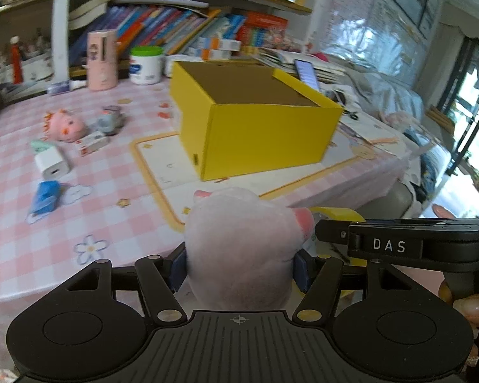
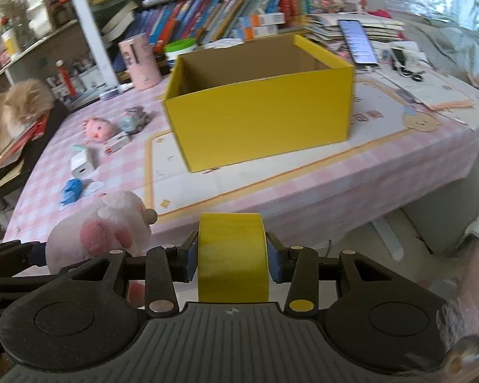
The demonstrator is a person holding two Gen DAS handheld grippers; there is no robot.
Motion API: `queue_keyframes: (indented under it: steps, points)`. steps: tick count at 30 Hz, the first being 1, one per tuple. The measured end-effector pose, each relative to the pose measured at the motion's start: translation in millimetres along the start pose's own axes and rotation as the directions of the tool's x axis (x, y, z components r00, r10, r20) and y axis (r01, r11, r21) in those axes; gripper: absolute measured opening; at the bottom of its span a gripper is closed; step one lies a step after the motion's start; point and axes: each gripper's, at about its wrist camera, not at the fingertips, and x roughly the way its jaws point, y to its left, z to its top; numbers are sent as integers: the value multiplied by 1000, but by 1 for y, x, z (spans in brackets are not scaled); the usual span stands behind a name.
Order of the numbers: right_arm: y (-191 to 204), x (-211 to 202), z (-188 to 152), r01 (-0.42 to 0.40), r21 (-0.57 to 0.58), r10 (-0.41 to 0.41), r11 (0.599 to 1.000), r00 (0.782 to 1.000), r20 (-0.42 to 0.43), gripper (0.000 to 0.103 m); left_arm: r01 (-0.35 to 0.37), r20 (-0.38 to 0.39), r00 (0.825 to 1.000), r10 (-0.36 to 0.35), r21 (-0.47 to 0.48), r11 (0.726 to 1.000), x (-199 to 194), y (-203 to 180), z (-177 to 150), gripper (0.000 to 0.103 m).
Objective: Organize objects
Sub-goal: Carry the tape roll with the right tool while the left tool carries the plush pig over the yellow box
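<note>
Plush toy [image 1: 239,249] underside hidden by left jaws | tape roll [image 2: 232,255] partly hidden

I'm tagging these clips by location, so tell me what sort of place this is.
Most likely a home study or child's room. Shelves crammed with books stand behind a table with a pink checked cloth, small toys like a pink pig figure lie about, and a cat dozes alongside.

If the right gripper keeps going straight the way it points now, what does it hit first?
Most likely the front wall of the yellow box, dead ahead on the table. The right gripper, carrying the yellow tape roll, sits short of the table edge, so depth and height are uncertain.
</note>
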Motion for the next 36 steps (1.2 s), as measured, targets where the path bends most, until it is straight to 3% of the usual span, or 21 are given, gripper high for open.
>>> queue_keyframes:
  steps: [20,36]
  points:
    - [-41,-8,11,97,75,-99,992,995,26,39,74,21,997,-77,95,993,25,-34,26,63]
    - [-52,4,50,88,22,-89,996,994,59,39,48,96,994,-59,114,992,35,-42,56,63]
